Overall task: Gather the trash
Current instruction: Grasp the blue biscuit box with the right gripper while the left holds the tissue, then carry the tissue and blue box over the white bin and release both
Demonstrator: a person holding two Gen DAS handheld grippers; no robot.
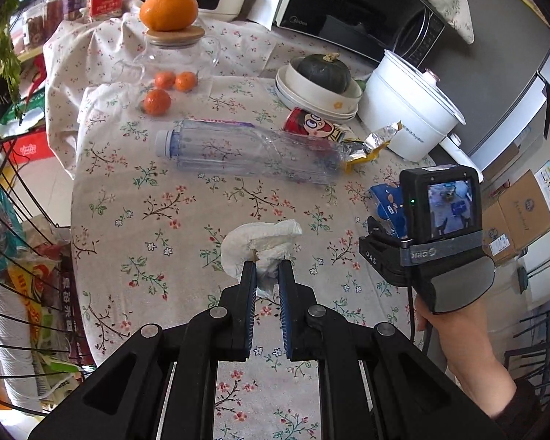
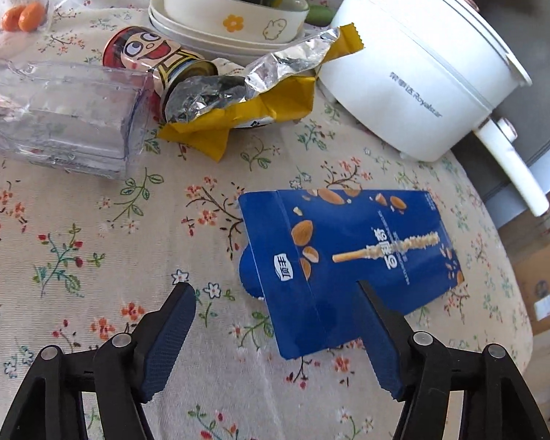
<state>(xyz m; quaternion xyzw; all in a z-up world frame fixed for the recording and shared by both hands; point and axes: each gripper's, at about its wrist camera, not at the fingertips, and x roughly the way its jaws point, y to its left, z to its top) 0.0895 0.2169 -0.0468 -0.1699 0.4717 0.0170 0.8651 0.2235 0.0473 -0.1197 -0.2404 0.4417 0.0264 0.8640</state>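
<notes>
Left tongs [image 1: 267, 262] clamped on crumpled tissue [image 1: 260, 244], right tongs [image 2: 277, 286] apart, straddling blue box [image 2: 348, 256]

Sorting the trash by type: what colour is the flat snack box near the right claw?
Blue snack box, printed with almonds and a biscuit stick; the right wrist view shows it best.

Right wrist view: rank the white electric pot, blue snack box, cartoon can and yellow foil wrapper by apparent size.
1. White electric pot
2. Blue snack box, though nearness to the camera inflates it
3. Yellow foil wrapper
4. Cartoon can, partly hidden, so its place against the wrapper is unsure
</notes>
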